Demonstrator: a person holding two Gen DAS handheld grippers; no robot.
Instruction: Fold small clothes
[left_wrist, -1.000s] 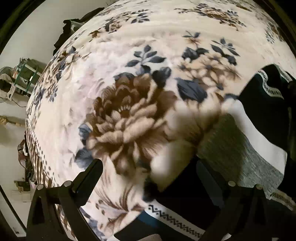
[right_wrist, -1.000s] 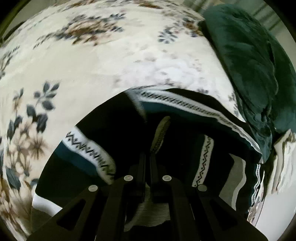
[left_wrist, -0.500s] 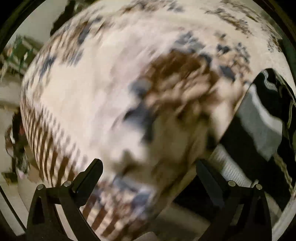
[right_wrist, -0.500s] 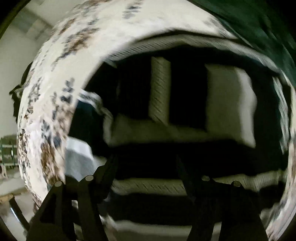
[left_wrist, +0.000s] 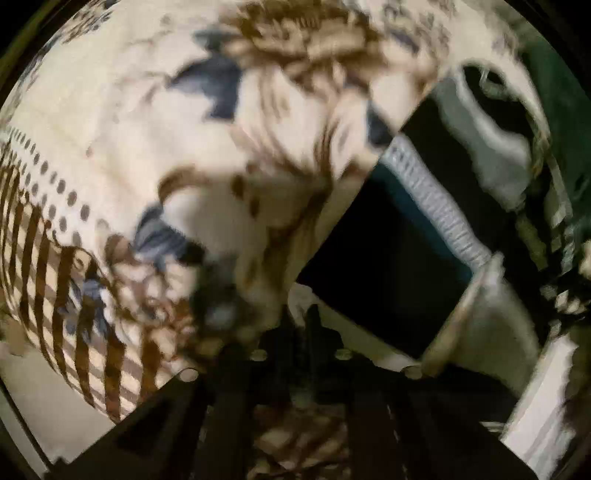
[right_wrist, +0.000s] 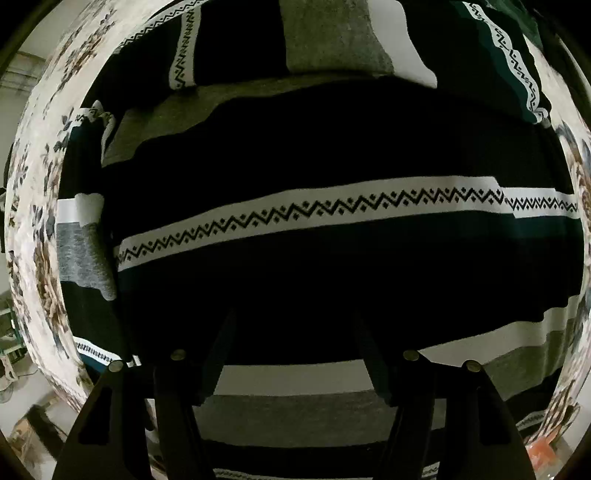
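Black knit with white zigzag bands, the sweater (right_wrist: 314, 155) is spread on the floral blanket (left_wrist: 122, 122), partly folded. Left gripper (left_wrist: 301, 325) has just been closed at its corner; right gripper (right_wrist: 295, 354) is held open above. Further folds are needed.

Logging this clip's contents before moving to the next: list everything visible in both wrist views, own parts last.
sweater: one, black with white zigzag, grey and teal bands, spread flat on the blanket, filling the right view.
blanket: one, cream with brown and blue flowers, striped border, under the sweater.
green cloth: one, dark green, right edge of the left view.
left claw: one, black, shut at the sweater's white hem; whether it pinches cloth is too blurred to tell.
right claw: one, black, open above the sweater, nothing between its fingers.
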